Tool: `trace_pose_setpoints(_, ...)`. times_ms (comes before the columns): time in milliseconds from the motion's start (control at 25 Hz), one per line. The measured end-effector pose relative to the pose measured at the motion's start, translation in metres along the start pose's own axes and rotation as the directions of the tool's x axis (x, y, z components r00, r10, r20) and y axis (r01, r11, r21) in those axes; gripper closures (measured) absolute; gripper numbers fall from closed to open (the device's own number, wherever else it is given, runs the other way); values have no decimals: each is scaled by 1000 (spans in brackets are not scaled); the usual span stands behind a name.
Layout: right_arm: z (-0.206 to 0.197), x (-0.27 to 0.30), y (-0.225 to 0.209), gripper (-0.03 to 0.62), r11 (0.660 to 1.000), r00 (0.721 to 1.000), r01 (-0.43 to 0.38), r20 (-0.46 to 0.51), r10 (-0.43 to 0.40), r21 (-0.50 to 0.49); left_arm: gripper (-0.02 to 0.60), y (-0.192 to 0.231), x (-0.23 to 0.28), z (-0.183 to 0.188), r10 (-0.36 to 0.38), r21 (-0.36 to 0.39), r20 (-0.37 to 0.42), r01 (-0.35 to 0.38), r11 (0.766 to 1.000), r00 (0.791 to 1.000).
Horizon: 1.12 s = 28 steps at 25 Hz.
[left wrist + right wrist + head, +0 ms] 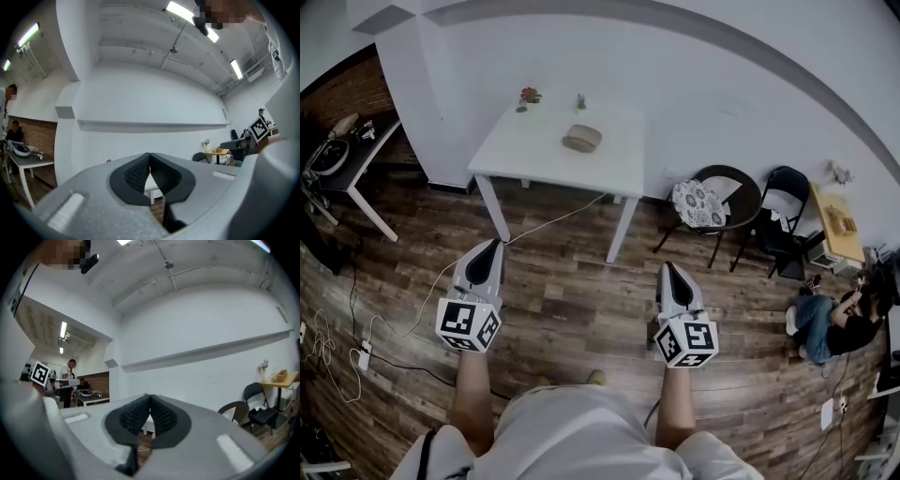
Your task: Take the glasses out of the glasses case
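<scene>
Holds left gripper and right gripper level over wooden floor, both clenched empty.
Faces white desk well ahead, glasses case resting on it.

The head view looks from the person's head, forward and steeply down, across the wooden floor to the white table well ahead. The left gripper and right gripper sit close below it. Each gripper view sits just behind its own jaws and faces roughly level at the white wall. All three views share that wall and the table. Each gripper view also catches the other gripper's marker cube at its edge.
</scene>
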State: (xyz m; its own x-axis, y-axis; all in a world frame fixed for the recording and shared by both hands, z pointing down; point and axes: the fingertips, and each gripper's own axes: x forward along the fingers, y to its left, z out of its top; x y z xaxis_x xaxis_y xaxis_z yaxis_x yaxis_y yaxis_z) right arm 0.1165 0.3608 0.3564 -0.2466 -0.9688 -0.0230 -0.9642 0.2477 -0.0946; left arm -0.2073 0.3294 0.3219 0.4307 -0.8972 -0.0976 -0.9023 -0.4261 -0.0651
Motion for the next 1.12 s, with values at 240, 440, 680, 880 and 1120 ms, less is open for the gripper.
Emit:
trace_pose_setpoints(240, -5, -4, 3, 591, 1000, 1000, -3, -9, 3, -4, 551, -3, 0, -2, -12, 2, -2, 12, 1000, 1000)
trace_pose_setpoints(440, -8, -3, 0, 591, 1000, 1000, -6, -11, 7, 17, 474, -5, 3, -7, -14, -7, -21, 14, 1000, 1000)
trace_pose_setpoints(680, -12, 2, -5, 591, 999, 1000, -23, -14, 23, 31, 466, -9, 6, -11, -13, -13, -34, 12, 1000, 999)
trace_pose_setpoints(880, -16, 8, -22, 591, 999, 999, -37, -21, 38, 40, 466, -22, 19, -14, -10, -6, -46, 9, 1000, 999)
trace_pose_setpoints(1120, -22, 12, -53, 591, 997, 998, -51, -35, 53, 54, 466, -43, 39, -20, 7, -8, -66, -8, 1000, 998)
